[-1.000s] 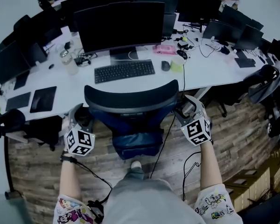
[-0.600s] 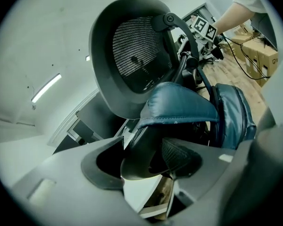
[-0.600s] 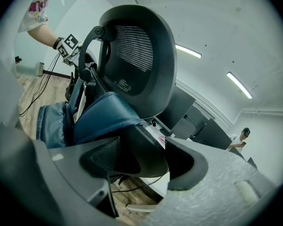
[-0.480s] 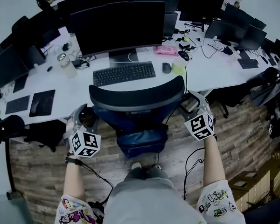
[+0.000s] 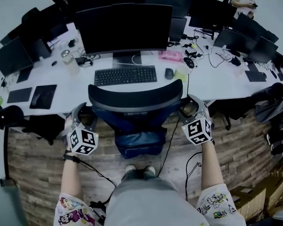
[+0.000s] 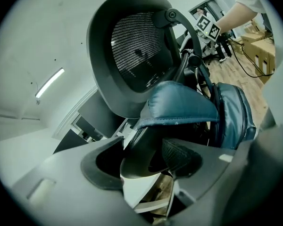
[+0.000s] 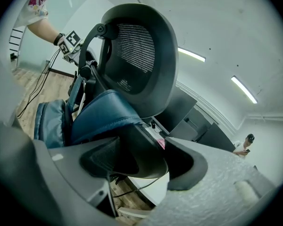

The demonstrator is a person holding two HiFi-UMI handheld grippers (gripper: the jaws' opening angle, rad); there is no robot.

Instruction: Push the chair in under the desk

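Near to far: L gripper (image 5: pixel 83 116) at the chair's (image 5: pixel 134 98) 8 o'clock, R gripper (image 5: pixel 191 108) at 4. Both have jaws wide, clamped on L armrest (image 6: pixel 141 161) and R armrest (image 7: pixel 141 159) (pads either side). Chair backrest meets the desk's (image 5: pixel 73 91) near edge. Keyboard (image 5: pixel 125 75), then monitor (image 5: pixel 124 28), at 12.

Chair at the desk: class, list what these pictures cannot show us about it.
- Wheels: head view, hidden beneath the seat.
- Space under the desk: head view, covered by its top.
- Each armrest tip: head view, hidden inside the left tongs and right tongs.
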